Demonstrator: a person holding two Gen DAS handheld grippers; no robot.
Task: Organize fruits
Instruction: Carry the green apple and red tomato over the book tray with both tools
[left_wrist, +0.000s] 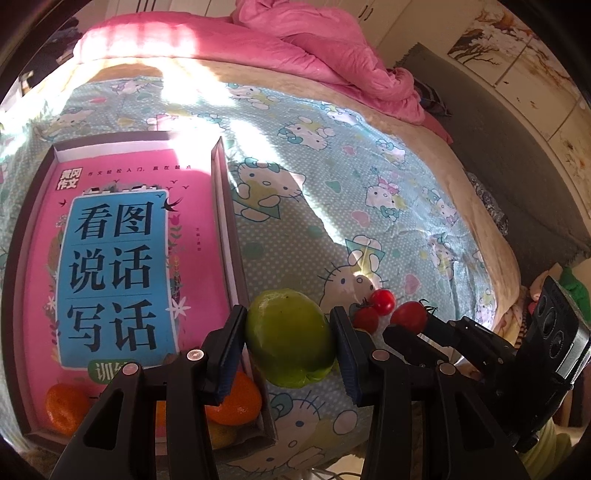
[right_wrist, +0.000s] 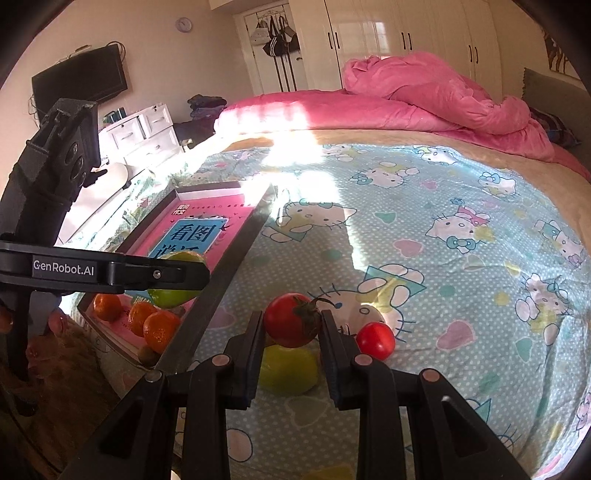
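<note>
In the left wrist view my left gripper (left_wrist: 288, 332) is shut on a green fruit (left_wrist: 290, 339), held just right of the box's rim (left_wrist: 221, 206). The box holds a pink book (left_wrist: 122, 258) and oranges (left_wrist: 236, 400). My right gripper (right_wrist: 291, 325) is shut on a red tomato (right_wrist: 291, 319), lifted a little above the bed. Beneath it on the sheet lies a second green fruit (right_wrist: 288, 369), and another tomato (right_wrist: 376, 339) lies just to the right. The left wrist view shows two loose tomatoes (left_wrist: 382, 301) on the sheet beside my right gripper (left_wrist: 410, 325). My left gripper (right_wrist: 181, 277) hangs over the box's near end.
The cartoon-cat sheet (right_wrist: 443, 240) covers the bed. A bunched pink quilt (right_wrist: 424, 96) lies along the far side. The bed's edge drops off at the right (left_wrist: 498, 258). A white dresser (right_wrist: 147, 129) stands beyond the box.
</note>
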